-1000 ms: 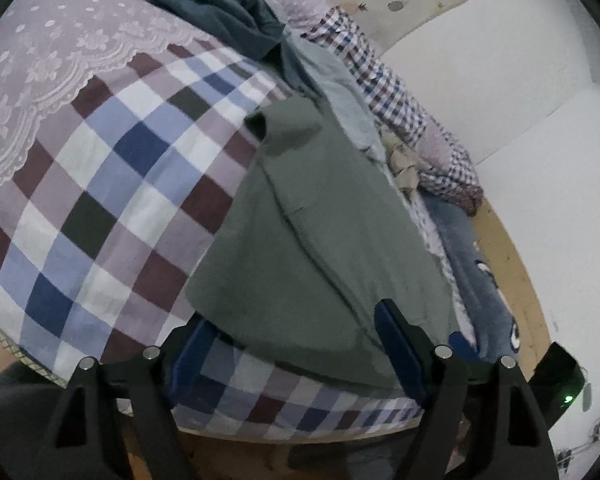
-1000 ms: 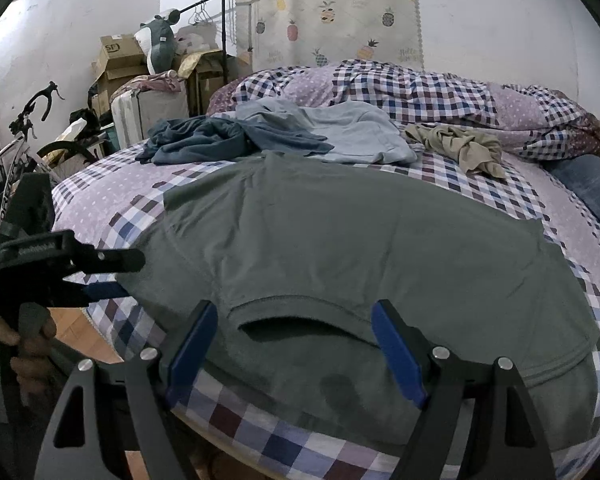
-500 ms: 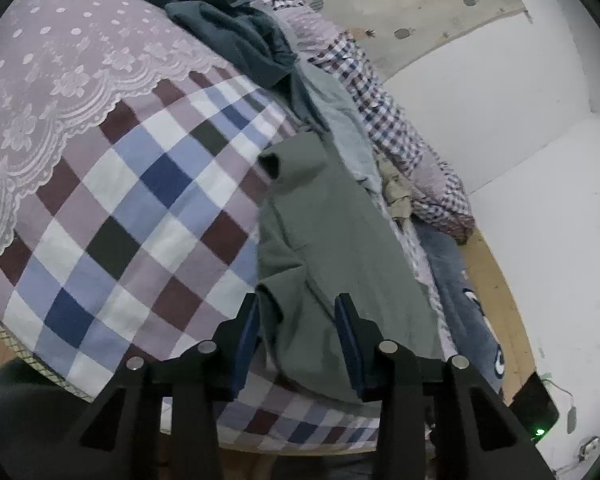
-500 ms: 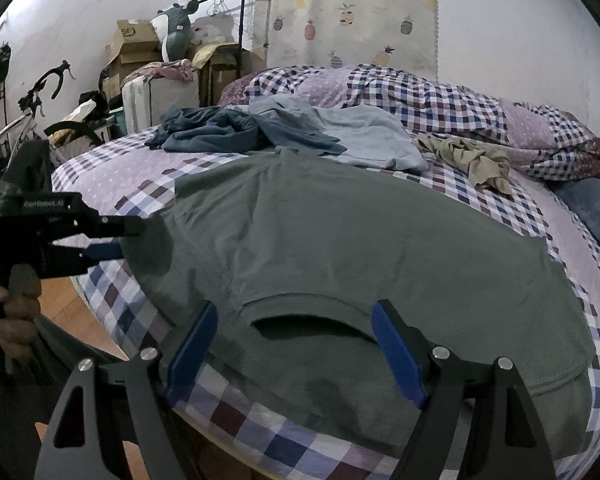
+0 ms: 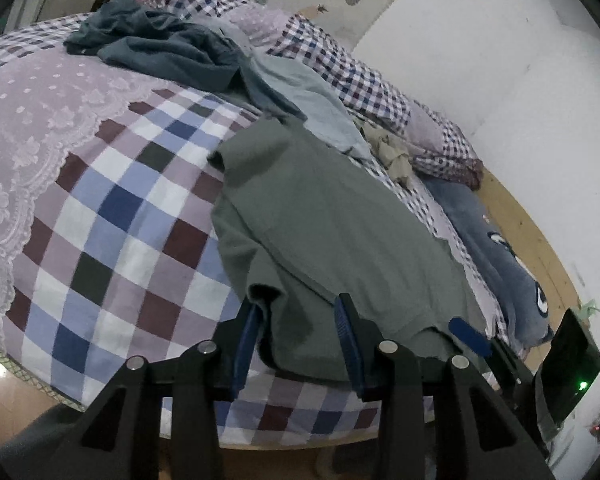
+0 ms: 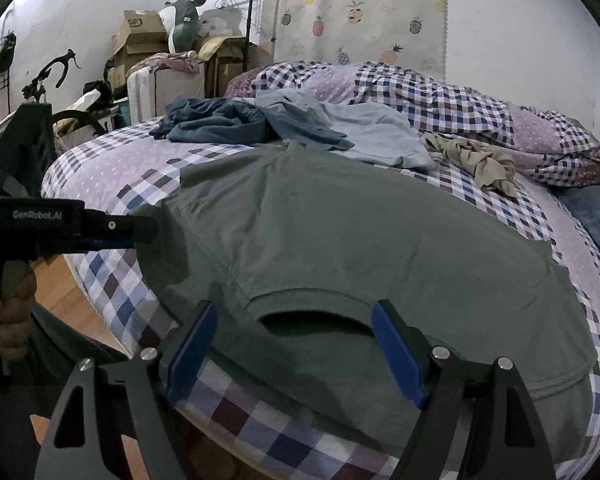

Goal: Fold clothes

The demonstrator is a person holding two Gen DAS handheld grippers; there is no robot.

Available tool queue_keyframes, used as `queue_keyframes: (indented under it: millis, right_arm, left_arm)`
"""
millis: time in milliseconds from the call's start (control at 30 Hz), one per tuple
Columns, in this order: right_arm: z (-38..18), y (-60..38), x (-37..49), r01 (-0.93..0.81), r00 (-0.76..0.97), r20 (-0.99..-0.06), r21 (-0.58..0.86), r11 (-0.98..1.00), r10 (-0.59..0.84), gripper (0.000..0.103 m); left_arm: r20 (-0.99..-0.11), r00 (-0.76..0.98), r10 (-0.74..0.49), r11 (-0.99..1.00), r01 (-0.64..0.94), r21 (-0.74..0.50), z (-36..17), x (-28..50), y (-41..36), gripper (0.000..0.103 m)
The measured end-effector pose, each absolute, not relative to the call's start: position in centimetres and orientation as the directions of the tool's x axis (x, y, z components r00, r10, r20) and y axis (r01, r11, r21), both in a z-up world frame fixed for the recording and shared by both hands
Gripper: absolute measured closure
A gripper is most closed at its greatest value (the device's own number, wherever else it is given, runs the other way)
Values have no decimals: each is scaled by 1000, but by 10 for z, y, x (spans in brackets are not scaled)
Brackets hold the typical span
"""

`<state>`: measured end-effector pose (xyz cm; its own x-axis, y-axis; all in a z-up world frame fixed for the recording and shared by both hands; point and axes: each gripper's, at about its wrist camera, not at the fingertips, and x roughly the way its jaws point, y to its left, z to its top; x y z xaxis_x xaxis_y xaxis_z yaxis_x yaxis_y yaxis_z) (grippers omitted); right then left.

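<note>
Right now the left gripper (image 5: 300,338) has its jaws partly closed around the sleeve edge of the green T-shirt (image 5: 332,224); the cloth bunches up between the two blue pads, though from where I stand I cannot tell whether they pinch it firmly or only bracket it. Seen from the other side, that same gripper (image 6: 140,229) reaches in sideways to the shirt's left sleeve, and white lettering on its black body reads roughly "GenRobot.AI". A hand (image 6: 8,320) wraps the grip below it, fingers curled, held off the bed's near corner.

The right gripper (image 6: 292,344) has its jaws spread wide and holds nothing. Its blue pads sit either side of the shirt's collar opening, just above the fabric at the near edge of the bed (image 6: 112,280).

The T-shirt lies spread flat, front up, across the checked bedspread (image 5: 112,216), collar toward the near edge and hem toward the far side. Beyond it lie a dark blue garment (image 6: 216,120) in a heap, a pale blue shirt (image 6: 376,136) beside that, and a crumpled beige piece (image 6: 476,160) to the right. A checked quilt (image 6: 440,92) is piled along the wall, under a pineapple-print curtain (image 6: 356,4). Cardboard boxes (image 6: 140,32) and a bicycle handlebar (image 6: 56,68) stand at the left.
</note>
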<state>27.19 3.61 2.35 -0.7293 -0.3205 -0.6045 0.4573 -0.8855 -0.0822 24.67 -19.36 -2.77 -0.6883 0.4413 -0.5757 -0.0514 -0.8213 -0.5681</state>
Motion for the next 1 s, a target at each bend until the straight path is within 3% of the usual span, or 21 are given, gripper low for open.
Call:
queue_keyframes:
  millis: [33, 200, 733, 833, 1000]
  right_arm:
    - [23, 36, 272, 459, -729, -605, -83, -885, -321, 20]
    - [23, 26, 277, 481, -737, -594, -125, -868, -323, 20]
    - [-8, -70, 317, 649, -734, -553, -400, -647, -395, 20]
    - [-11, -78, 319, 632, -757, -528, -444, -635, -385, 20]
    - [-17, -92, 323, 599, -794, -484, -516, -612, -369, 20]
  left_arm:
    - [-571, -694, 438, -819, -47, -571, -28, 247, -196, 62]
    - [-552, -705, 446, -798, -34, -602, -26, 252, -208, 82]
    - [-573, -668, 475, -736, 55, -675, -40, 249, -229, 84]
    - [-546, -675, 497, -702, 58, -710, -41, 250, -236, 97]
    - [-498, -674, 546, -637, 52, -769, -40, 249, -246, 100]
